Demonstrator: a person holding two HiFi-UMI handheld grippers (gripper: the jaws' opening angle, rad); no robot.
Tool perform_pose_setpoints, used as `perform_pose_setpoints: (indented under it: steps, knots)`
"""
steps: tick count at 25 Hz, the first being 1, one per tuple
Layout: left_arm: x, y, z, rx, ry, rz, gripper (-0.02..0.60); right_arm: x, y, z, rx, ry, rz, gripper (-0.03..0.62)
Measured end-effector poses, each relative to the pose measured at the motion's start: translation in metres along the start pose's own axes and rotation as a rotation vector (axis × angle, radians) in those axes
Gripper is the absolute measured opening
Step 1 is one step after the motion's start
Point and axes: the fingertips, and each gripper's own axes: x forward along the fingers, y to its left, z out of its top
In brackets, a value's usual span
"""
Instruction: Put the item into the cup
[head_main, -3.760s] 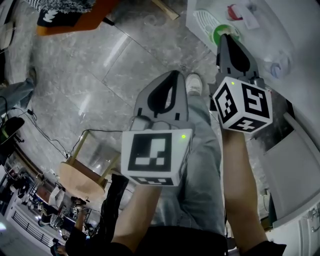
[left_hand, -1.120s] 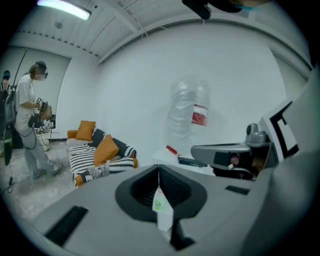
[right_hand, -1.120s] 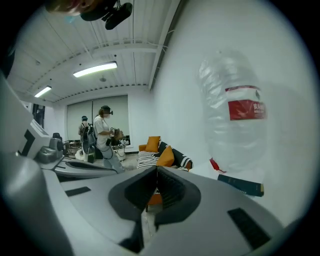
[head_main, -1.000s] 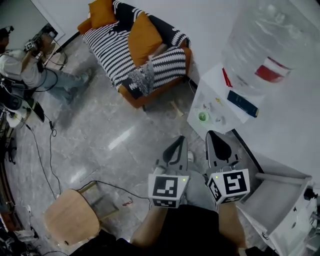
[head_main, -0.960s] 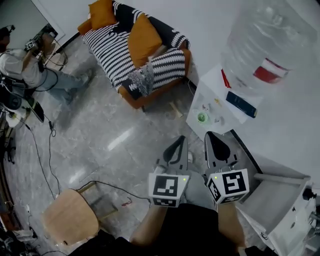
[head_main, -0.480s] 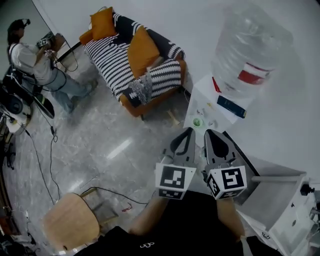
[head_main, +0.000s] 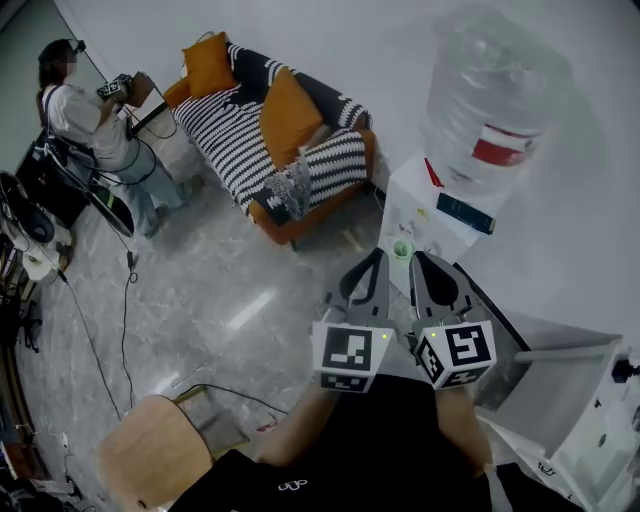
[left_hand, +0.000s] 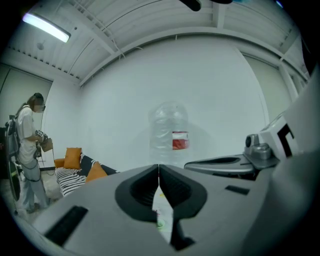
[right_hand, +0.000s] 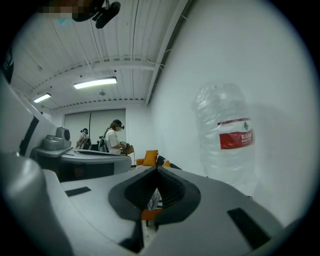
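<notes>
Left gripper (head_main: 377, 258) and right gripper (head_main: 419, 260) held side by side, jaws closed on nothing; green cup (head_main: 402, 248) sits on the white surface (head_main: 443, 238) just ahead of the tips, contents unreadable, so this fits item-not-yet-fetched or item-already-in.

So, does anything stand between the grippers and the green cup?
Nothing visible does. The cup sits on the dispenser ledge, in open air ahead of the left gripper and right gripper, both shut and empty.
</notes>
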Motion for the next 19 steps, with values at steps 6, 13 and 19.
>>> perform_pose_setpoints:
  steps: [6, 13, 19]
  knots:
    - [0.001, 0.004, -0.007, -0.009, 0.01, -0.012, 0.014, 0.005, 0.004, -0.004, 0.006, 0.011, 0.006, 0.009]
    - [0.004, 0.002, -0.015, -0.037, 0.013, -0.024, 0.014, 0.005, 0.006, -0.005, -0.025, 0.018, 0.008, 0.009]
    - [0.006, 0.006, -0.011, -0.041, 0.006, -0.015, 0.014, 0.008, 0.007, 0.002, -0.041, 0.022, 0.017, 0.009]
